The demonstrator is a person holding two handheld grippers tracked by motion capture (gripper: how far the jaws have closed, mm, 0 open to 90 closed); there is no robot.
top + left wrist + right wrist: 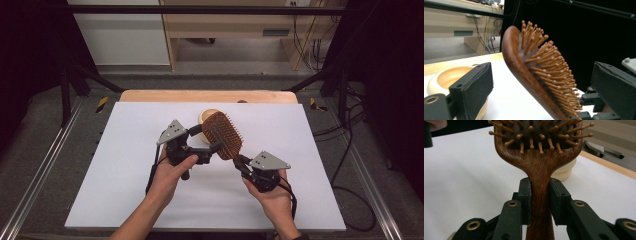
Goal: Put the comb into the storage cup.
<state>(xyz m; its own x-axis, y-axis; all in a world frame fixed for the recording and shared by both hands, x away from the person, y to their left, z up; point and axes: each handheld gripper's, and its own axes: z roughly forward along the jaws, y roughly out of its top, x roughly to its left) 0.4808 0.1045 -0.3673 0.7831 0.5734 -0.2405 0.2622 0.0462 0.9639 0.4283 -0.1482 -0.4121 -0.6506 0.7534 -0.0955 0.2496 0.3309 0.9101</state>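
- Right gripper view: right gripper [540, 202] clamped on hairbrush [539, 165] handle; both pads press the wood neck, one each side, just below where the head flares.
- High view: right gripper [241, 162] sits at approx 5 o'clock of table centre, jaws aimed toward 11 o'clock; brush [223, 134] head rises from it, tilted, off the table.
- Bristles wooden, ball-tipped; in left gripper view they face the right-hand jaw, smooth wood back [524, 75] faces the left-hand jaw.
- Left gripper [205, 140] at 9 o'clock of brush head, jaws spread wide. Left gripper view: brush head stands between the two pads, gap on both sides, no pad contact. So open, not holding.
- Left hand [172, 170] wraps gripper body, forearm enters from 6 o'clock; right hand [270, 192] likewise.
- Round pale wooden bowl [210, 116] on table, behind brush at approx 12 o'clock, partly hidden by brush head; left gripper view puts it just past the left-hand jaw [451, 77].
- White table top [125, 200], wood edge strip along far side.
- Right gripper view: small tool w/ grey head [599, 148] lies off the table edge at 2 o'clock; type unclear.
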